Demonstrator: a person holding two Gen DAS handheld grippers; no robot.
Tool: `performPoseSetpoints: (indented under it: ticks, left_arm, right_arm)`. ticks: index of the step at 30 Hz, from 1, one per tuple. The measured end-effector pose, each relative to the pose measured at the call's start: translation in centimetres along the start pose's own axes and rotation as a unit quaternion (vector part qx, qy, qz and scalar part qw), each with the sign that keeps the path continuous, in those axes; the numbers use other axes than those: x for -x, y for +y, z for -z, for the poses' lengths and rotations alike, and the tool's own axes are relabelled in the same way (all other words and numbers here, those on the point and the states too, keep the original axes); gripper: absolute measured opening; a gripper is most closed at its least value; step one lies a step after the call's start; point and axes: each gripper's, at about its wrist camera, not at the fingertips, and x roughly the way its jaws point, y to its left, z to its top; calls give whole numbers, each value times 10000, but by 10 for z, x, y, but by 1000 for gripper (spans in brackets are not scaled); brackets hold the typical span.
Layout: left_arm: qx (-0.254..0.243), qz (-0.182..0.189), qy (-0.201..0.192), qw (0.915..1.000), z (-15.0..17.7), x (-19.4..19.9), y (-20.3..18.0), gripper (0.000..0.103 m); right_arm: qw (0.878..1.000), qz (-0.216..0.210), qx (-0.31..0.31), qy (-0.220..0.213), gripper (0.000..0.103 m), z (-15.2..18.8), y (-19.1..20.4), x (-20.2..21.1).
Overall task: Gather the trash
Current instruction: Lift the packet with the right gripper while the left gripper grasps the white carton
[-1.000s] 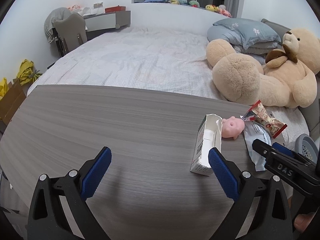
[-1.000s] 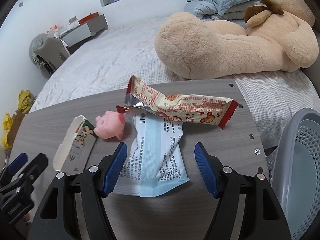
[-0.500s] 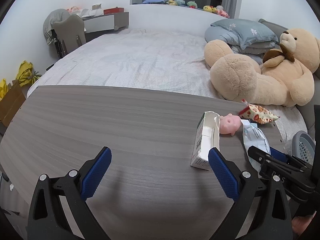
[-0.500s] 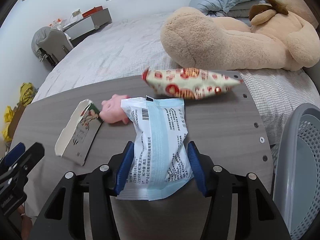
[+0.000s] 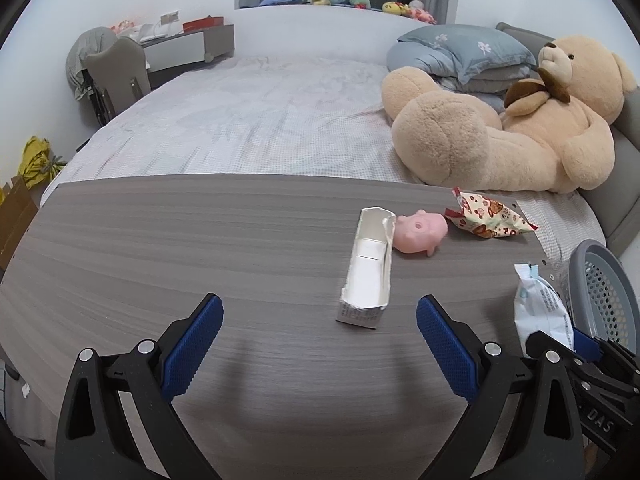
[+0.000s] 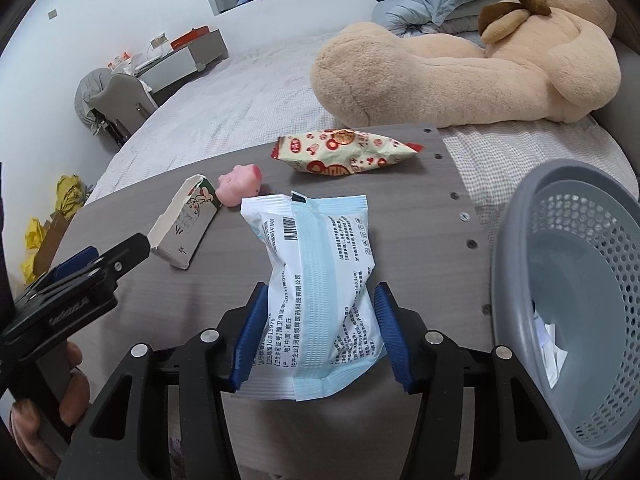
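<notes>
We held the right gripper (image 6: 318,330) closed on the white-and-blue packet (image 6: 316,276), its jaws having just drawn in until both blue pads pinched the packet's lower half. The packet stood above the near right corner of the grey table (image 6: 404,216), just left of the grey perforated basket (image 6: 520,280). We held the left gripper (image 5: 318,344) open over the table with nothing between its pads.

Risks, as we judged them: the pinch sat low on a soft, slack film, so the packet's upper part could flop or the packet could slide out during the carry to the basket. A release too soon could drop it on the table edge or past the basket rim. The torn carton (image 5: 368,276), the pink pig toy (image 5: 420,232) and the printed snack wrapper (image 6: 348,152) lay on the table farther off; we took the pig for a toy, and it could be binned by mistake.

Hidden or unclear: the basket's floor was largely cut off, showing only a pale scrap. We could not tell whether the carton or wrapper held anything.
</notes>
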Motion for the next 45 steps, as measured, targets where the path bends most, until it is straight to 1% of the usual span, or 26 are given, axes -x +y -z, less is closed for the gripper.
performPoseSetpoints:
  ticks: [3,5,9,14,16,18,19,20,21,22,23,25,26,28,32,37,40,42,45]
  left_arm:
    - [-16,173,208,9996,-3,-12,-6,96]
    - [-35,195,273,9994,-5,-20,-9,96]
    - [-153,82,385,9991,-8,-39,-17,96]
    - [-152,-1,467,9988,-13,-55,-18,95]
    - [-147,-19,475,9988,-16,-58,-18,90]
    - [-156,41,524,9985,-17,-61,-18,80]
    - [-164,53,547,9984,-18,-62,-18,78]
    - [-175,59,566,9982,-18,-63,-19,73]
    - [-184,65,588,9981,-18,-64,-19,66]
    - [-204,60,601,9980,-18,-64,-19,63]
    - [-230,45,575,9981,-18,-63,-19,56]
    - [-250,197,571,9979,-17,-60,-19,39]
    - [-252,260,582,9976,-17,-58,-19,28]
    - [-259,303,584,9975,-13,-54,-17,28]
    - [-330,218,491,9980,-5,-38,-15,28]
    - [-276,184,405,9986,9,-11,-13,28]
    - [-370,156,334,9986,16,5,-20,28]
    - [-430,203,291,9984,19,15,-27,28]
    - [-610,251,175,9977,20,32,-45,28]
  right_arm:
    - [9999,-25,-90,-39,52,5,-9,6]
    - [9999,-36,-127,-39,52,7,-12,5]
    - [9998,-80,-148,-85,52,8,-15,7]
    - [9997,-107,-139,-148,52,6,-16,10]
    - [9997,-110,-156,-148,52,6,-18,10]
    - [9997,-105,-170,-148,52,5,-19,10]
    - [9997,-104,-173,-146,52,5,-19,10]
    - [9997,-105,-172,-146,52,5,-19,10]
    - [9997,-109,-171,-145,52,4,-19,10]
    - [9997,-114,-168,-145,52,4,-19,10]
    - [9997,-113,-166,-150,52,5,-19,10]
    - [9997,-114,-153,-162,52,4,-18,11]
    - [9997,-118,-146,-167,52,4,-17,11]
    - [9997,-131,-146,-173,52,4,-17,12]
    - [9996,-163,-131,-210,52,4,-14,16]
    - [9992,-227,-123,-318,52,6,-13,28]
    - [9988,-262,-125,-386,52,8,-15,35]
    - [9985,-287,-130,-438,52,10,-17,40]
    - [9977,-325,-173,-569,52,14,-25,52]
